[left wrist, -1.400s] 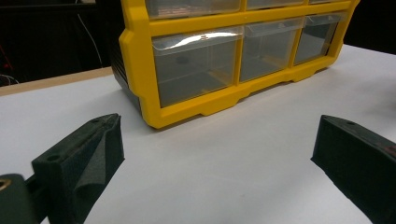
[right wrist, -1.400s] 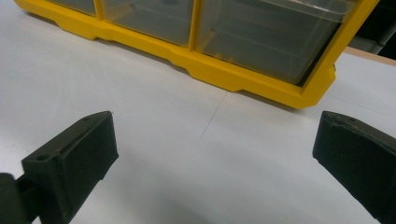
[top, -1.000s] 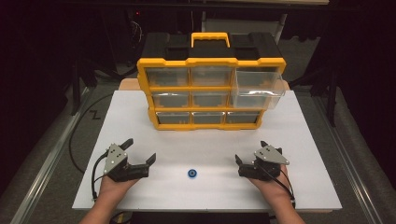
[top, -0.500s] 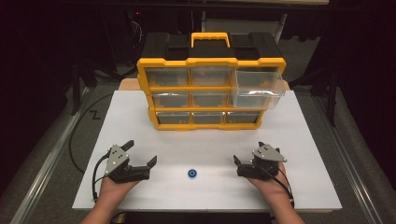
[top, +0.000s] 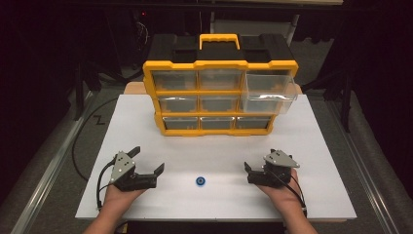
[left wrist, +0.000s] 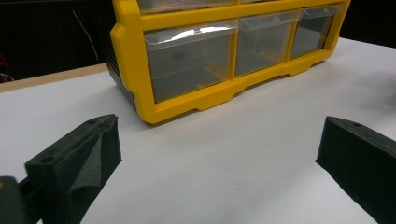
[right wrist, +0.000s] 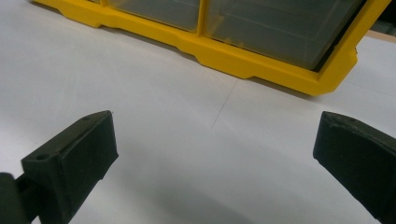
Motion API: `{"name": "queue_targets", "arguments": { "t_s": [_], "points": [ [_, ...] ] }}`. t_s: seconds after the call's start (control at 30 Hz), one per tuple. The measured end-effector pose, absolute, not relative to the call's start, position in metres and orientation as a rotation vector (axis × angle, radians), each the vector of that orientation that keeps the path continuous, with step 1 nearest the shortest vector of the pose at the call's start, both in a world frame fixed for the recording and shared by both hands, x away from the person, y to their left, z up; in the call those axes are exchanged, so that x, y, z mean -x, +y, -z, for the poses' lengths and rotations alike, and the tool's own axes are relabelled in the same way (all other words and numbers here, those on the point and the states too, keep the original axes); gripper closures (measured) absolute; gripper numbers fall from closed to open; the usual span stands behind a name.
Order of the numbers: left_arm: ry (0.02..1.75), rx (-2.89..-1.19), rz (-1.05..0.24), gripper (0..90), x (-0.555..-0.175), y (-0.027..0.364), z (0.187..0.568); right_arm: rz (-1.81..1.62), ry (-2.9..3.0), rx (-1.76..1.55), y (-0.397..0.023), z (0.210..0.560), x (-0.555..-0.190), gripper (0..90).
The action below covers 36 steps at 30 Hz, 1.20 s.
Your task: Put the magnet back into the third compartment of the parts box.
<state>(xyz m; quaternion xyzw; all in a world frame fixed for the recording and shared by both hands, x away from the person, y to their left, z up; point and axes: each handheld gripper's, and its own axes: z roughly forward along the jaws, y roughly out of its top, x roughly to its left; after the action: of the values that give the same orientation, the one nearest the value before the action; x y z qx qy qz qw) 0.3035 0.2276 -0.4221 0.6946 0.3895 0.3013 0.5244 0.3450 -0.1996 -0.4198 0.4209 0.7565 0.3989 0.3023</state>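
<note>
- Blue small disc (top: pixel 200 181) lies on white surface (top: pixel 321 146), between both tools, touching neither.
- Left tool (top: pixel 147 165) at disc's 9 o'clock, released, jaws wide apart.
- Right tool (top: pixel 249 171) at 3 o'clock, released too.
- Yellow drawer organizer (top: pixel 219 97) at 12 o'clock, top-right drawer (top: pixel 270 92) pulled out.

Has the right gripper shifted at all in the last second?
No, barely if at all. In the high view the right gripper sits the same way right of the small blue part, which lies where it was in front of the yellow drawer organizer.
</note>
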Motion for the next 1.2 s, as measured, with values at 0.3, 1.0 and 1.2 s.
{"name": "queue_targets", "arguments": {
  "t_s": [0.3, 1.0, 1.2],
  "points": [
    [0.940, -1.623, -0.718, 0.4, -0.303, 0.228, 0.419, -1.000, 2.068, -1.140, -0.201, 0.414, -0.351, 1.0],
    [0.910, -1.629, -0.715, 0.4, -0.300, 0.226, 0.419, -0.853, 2.251, -1.176, -0.200, 0.417, -0.357, 1.5],
    [0.917, -1.624, -0.714, 0.4, -0.302, 0.228, 0.419, -0.814, 2.324, -1.139, -0.194, 0.412, -0.359, 1.6]
  ]
}}
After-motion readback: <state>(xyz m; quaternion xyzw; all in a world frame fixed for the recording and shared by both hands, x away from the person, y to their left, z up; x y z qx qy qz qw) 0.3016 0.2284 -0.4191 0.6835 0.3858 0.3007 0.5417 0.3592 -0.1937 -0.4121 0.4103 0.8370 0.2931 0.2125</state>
